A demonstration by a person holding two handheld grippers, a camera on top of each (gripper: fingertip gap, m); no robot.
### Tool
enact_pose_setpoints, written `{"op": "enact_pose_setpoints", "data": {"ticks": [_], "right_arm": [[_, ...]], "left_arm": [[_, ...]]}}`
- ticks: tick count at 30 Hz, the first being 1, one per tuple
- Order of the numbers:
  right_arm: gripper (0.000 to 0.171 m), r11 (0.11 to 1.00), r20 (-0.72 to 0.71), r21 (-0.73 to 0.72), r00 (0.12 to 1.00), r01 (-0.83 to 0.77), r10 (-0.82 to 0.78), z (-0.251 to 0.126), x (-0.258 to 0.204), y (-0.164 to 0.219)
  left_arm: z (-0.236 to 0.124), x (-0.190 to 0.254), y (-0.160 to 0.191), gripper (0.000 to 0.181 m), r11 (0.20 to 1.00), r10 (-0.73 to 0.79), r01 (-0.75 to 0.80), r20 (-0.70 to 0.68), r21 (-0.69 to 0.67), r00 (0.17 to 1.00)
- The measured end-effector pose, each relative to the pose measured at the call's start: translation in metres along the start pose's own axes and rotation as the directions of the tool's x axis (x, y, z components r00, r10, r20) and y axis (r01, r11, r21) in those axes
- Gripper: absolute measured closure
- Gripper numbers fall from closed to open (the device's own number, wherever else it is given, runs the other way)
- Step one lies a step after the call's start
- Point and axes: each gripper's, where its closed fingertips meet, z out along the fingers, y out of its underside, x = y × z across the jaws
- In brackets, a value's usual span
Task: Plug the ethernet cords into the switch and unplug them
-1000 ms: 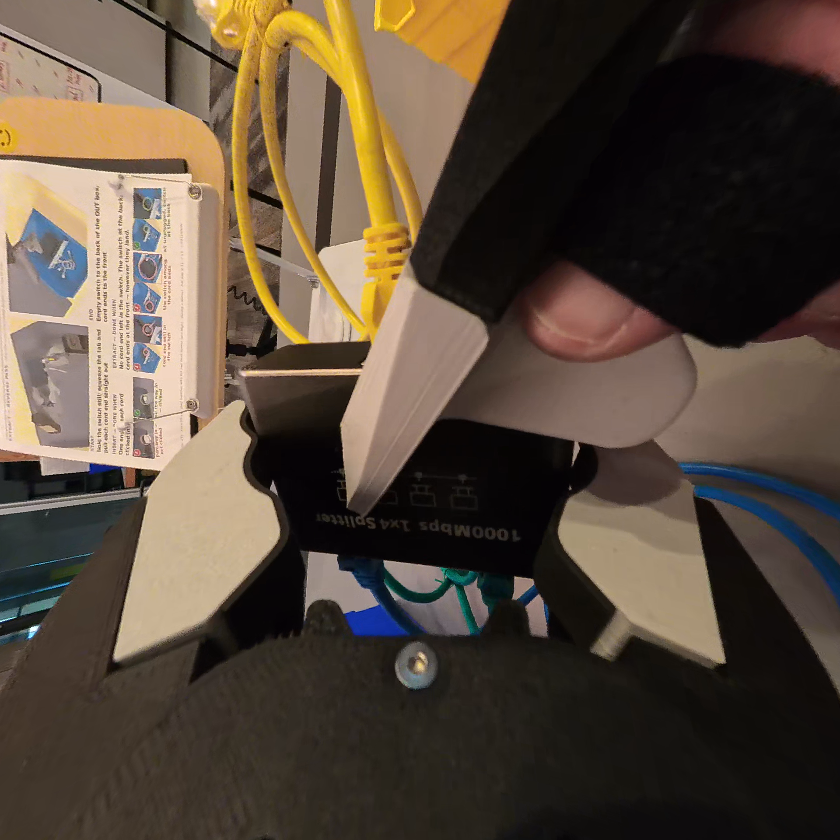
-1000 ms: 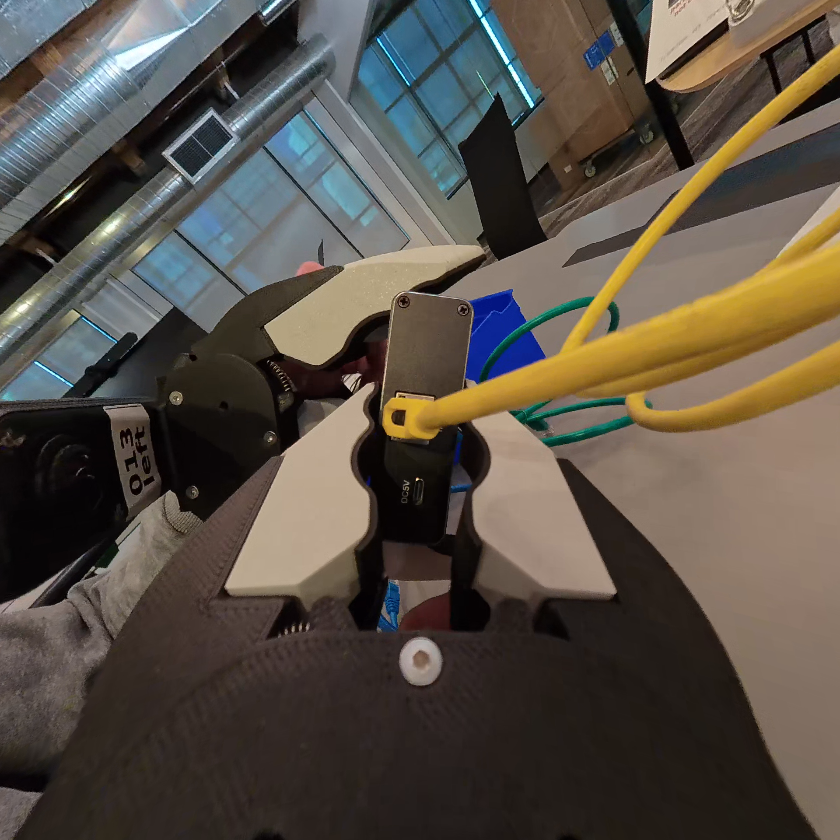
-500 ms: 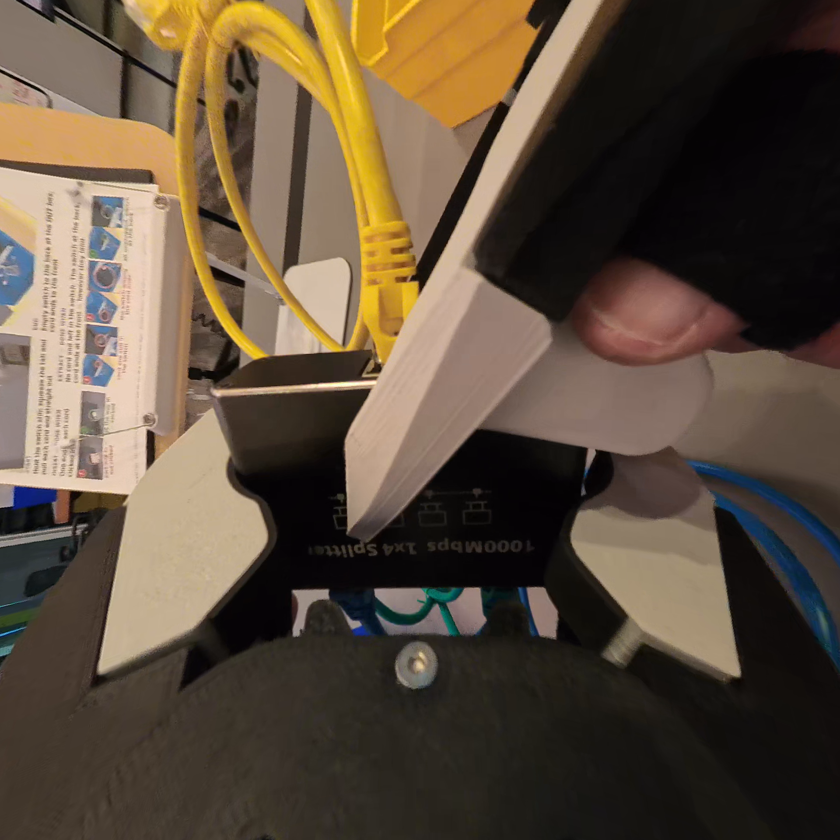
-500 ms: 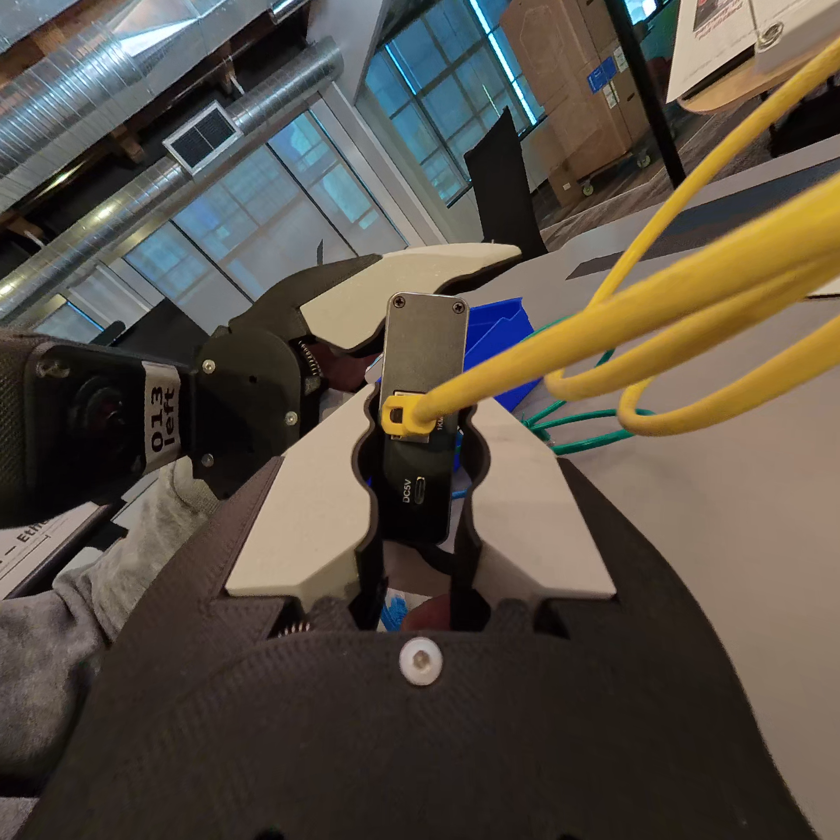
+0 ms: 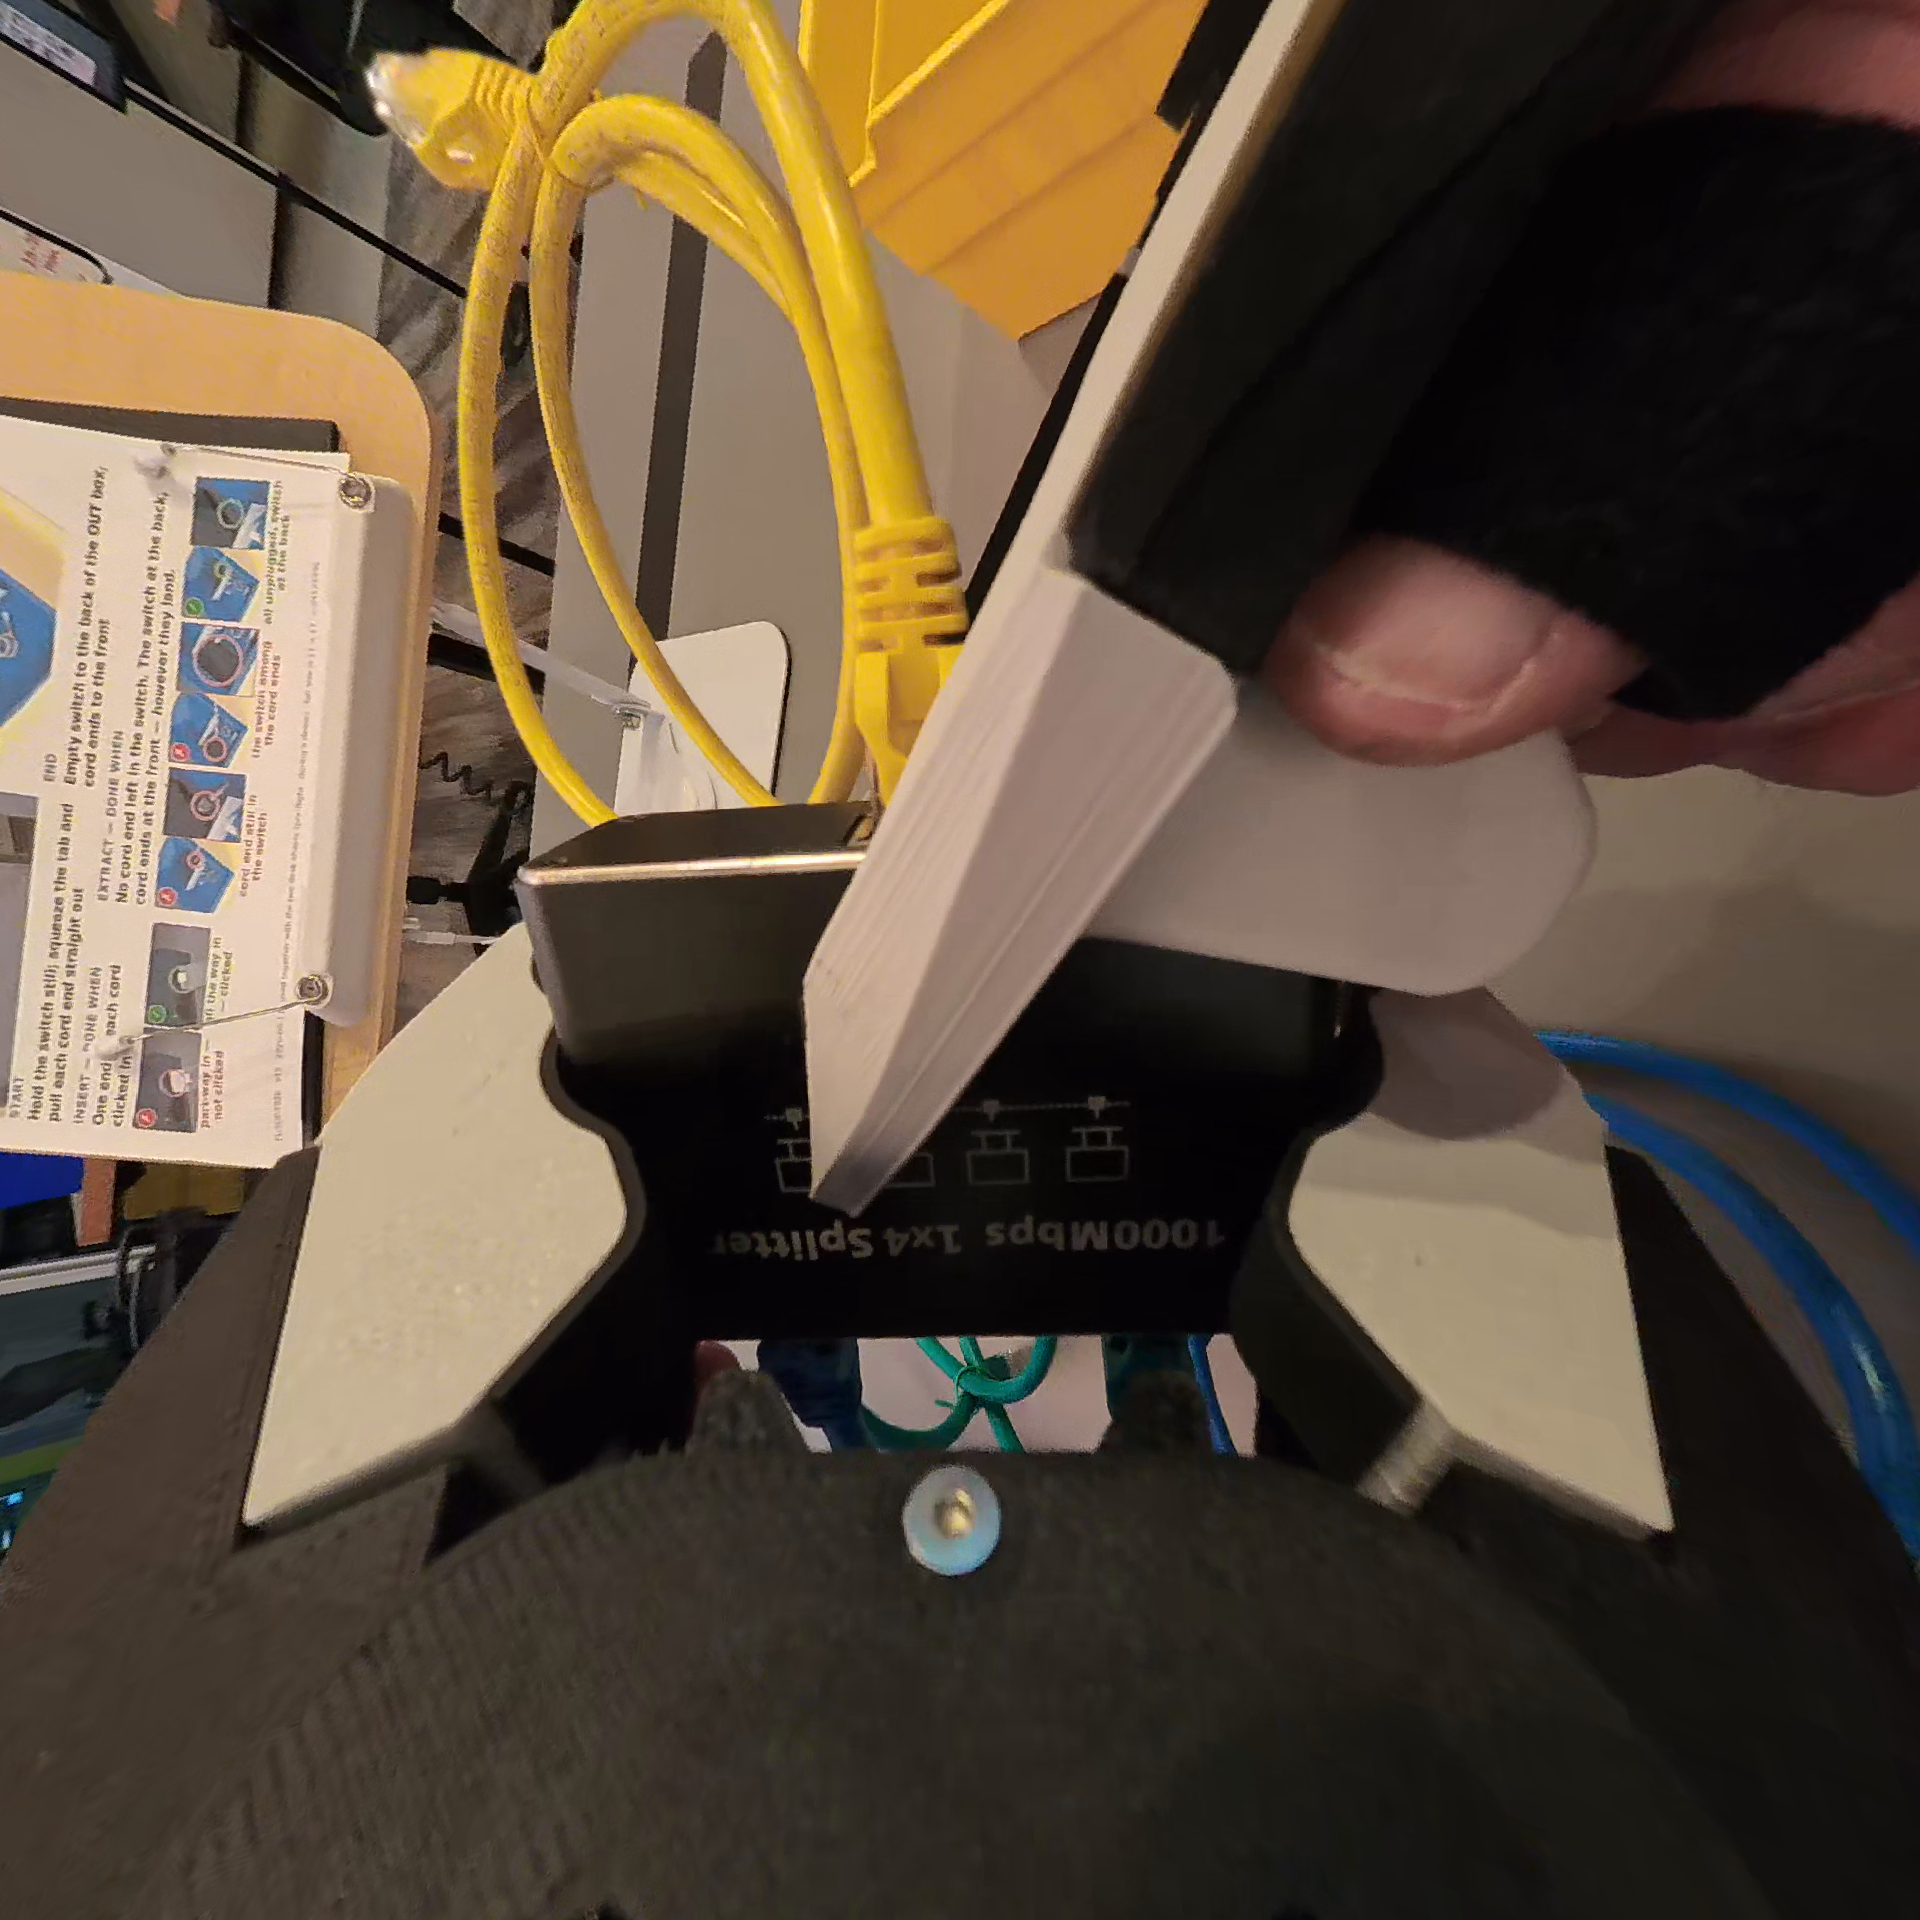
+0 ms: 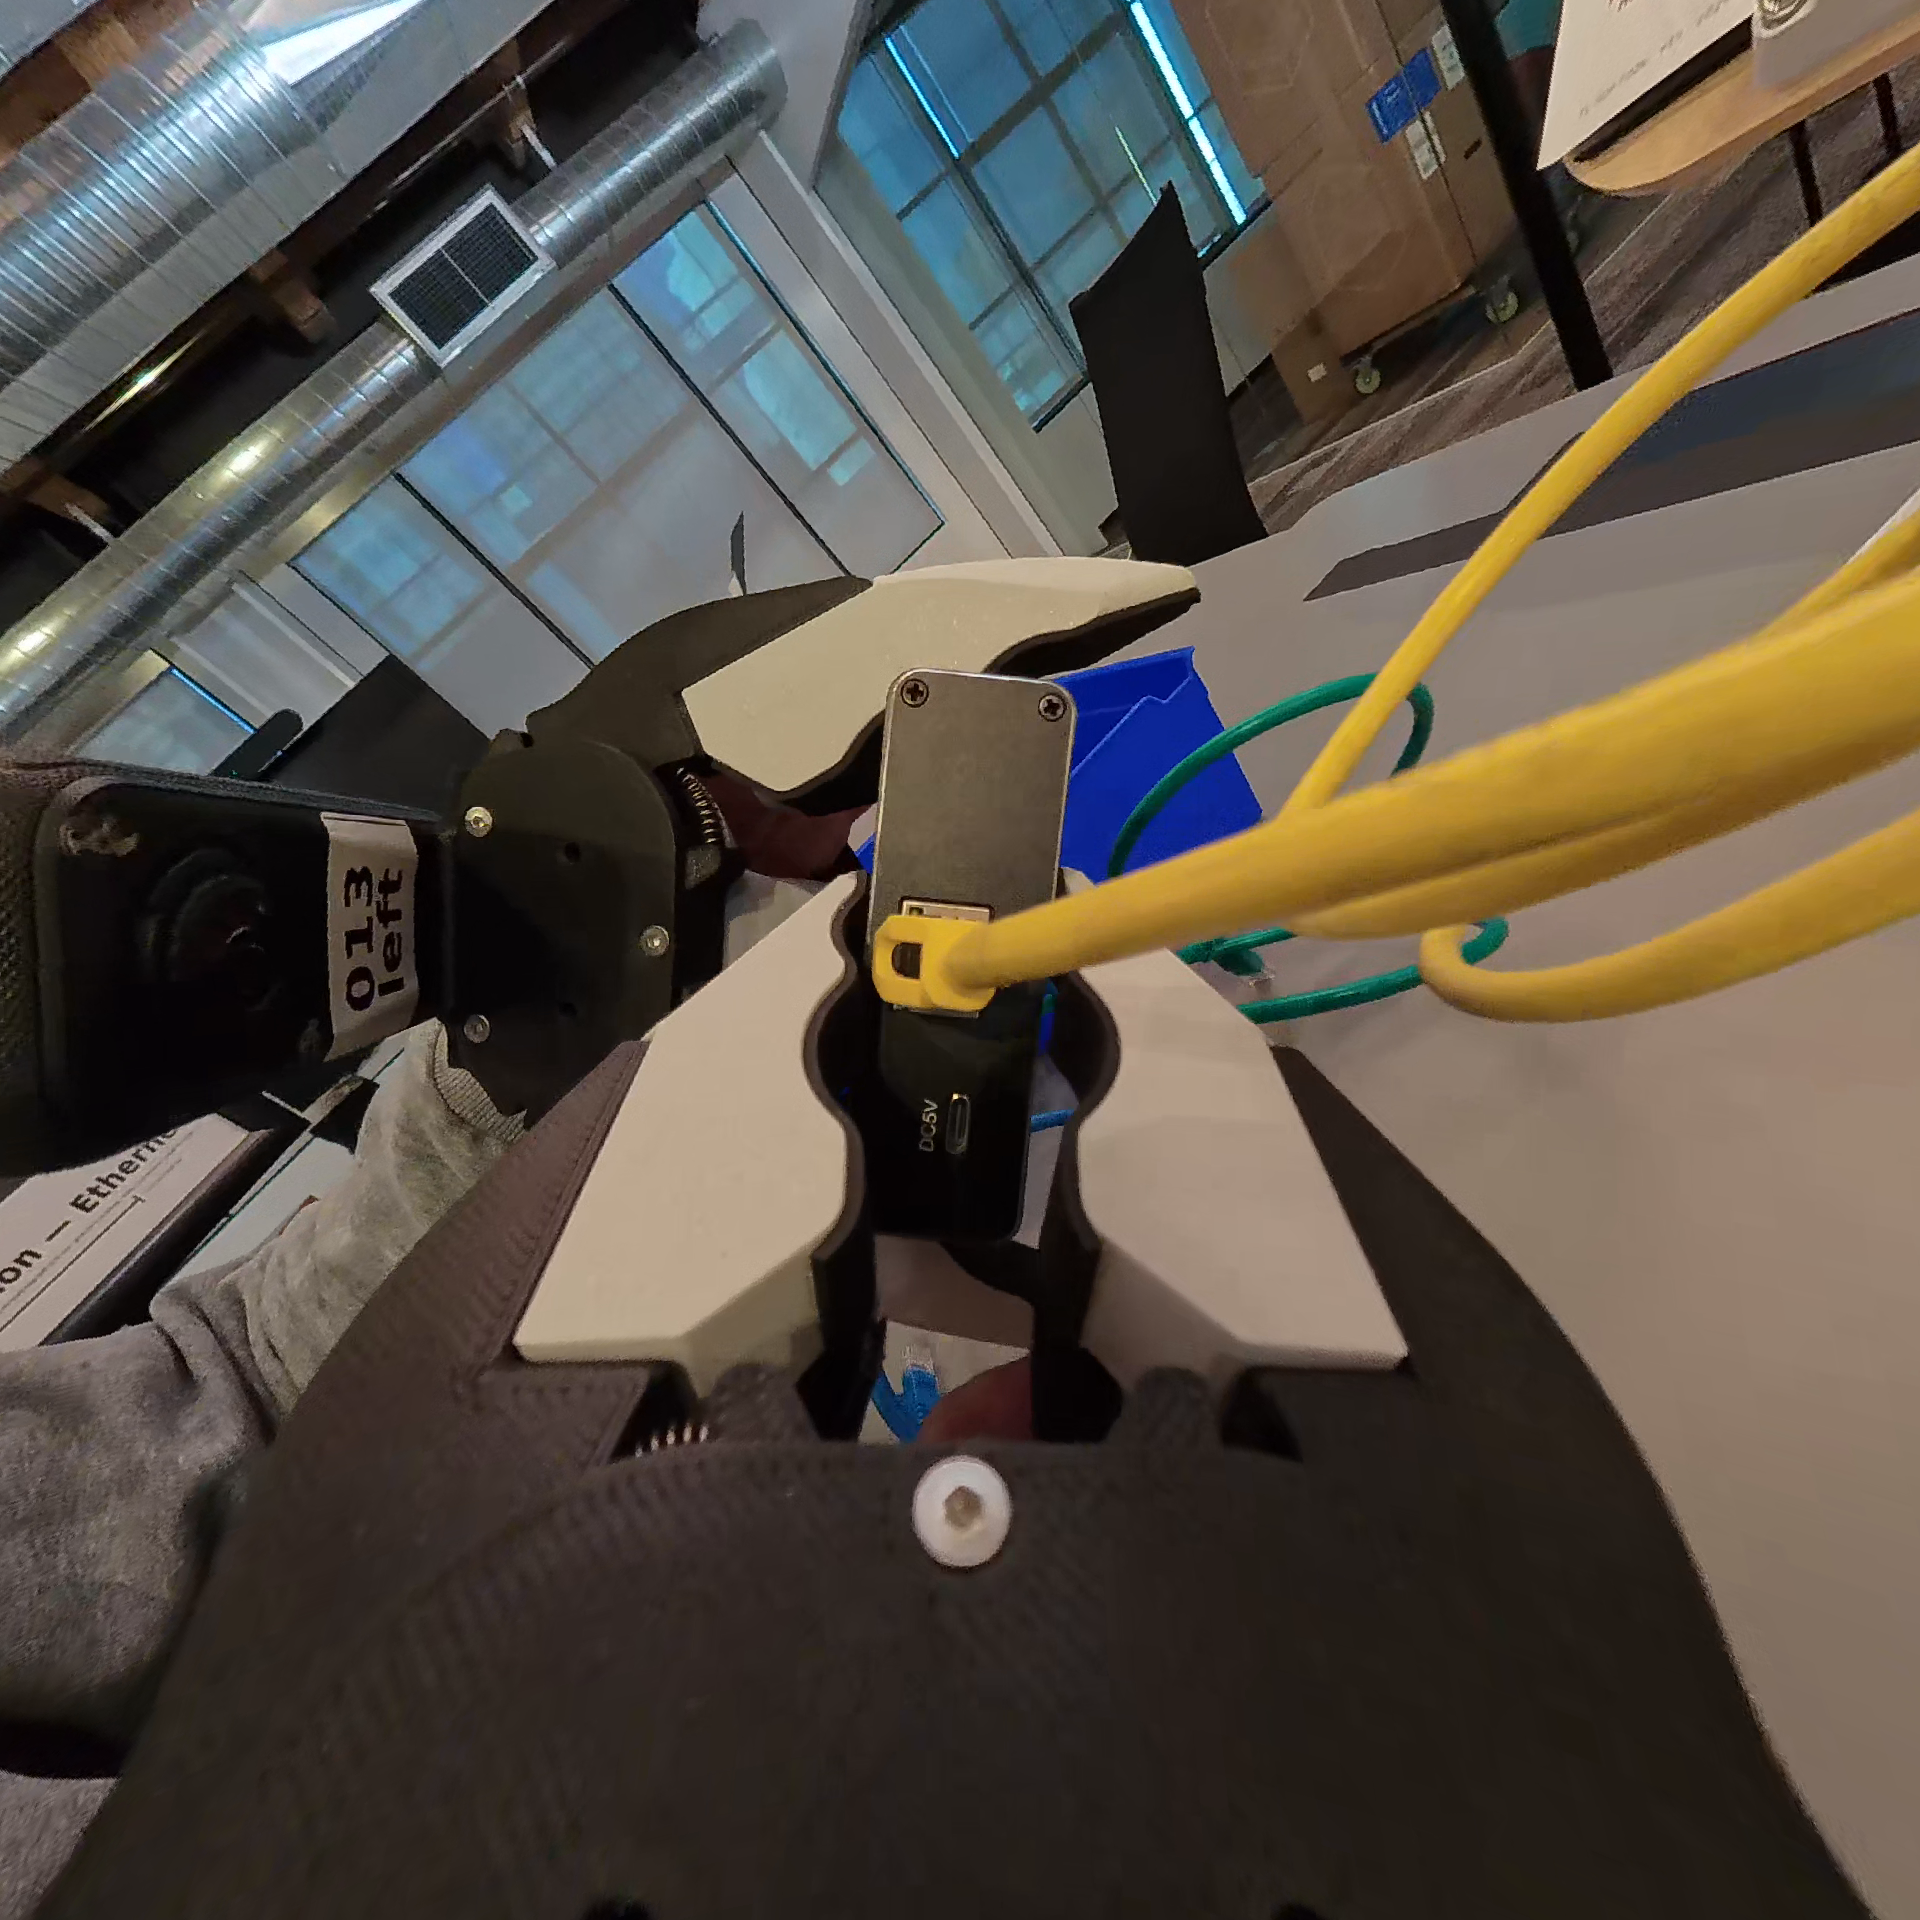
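Note:
The black switch is clamped end to end between the fingers of my left gripper, label face towards the camera. A yellow ethernet plug sits in the port on the switch's back face. Its yellow cord runs off to the right in loops. My right gripper is closed over that port end with the plug between its fingers. In the left wrist view one right finger lies across the top of the switch and hides the port. The plug's boot shows behind it.
Blue cable and green cable lie on the grey table below the switch. A blue bin stands behind it and a yellow bin farther off. An instruction sheet stands at the left.
Both grippers and the switch have shifted slightly together and the yellow cord loops have swung. The plug stays in the port and both grips are the same.

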Motion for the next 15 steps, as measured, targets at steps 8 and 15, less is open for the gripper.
{"op": "enact_pose_setpoints", "data": {"ticks": [8,15], "right_arm": [[0.142,0.999,-0.022,0.037,0.999,-0.036,0.036,-0.005,0.005,-0.008],[0.142,0.997,-0.044,0.074,0.999,-0.017,0.021,-0.008,0.006,-0.014]], "left_arm": [[-0.001,-0.012,0.002,0.039,1.0,0.018,-0.019,0.121,0.001,0.992],[-0.002,-0.012,-0.007,0.056,0.998,0.008,-0.017,0.135,0.065,0.991]]}}
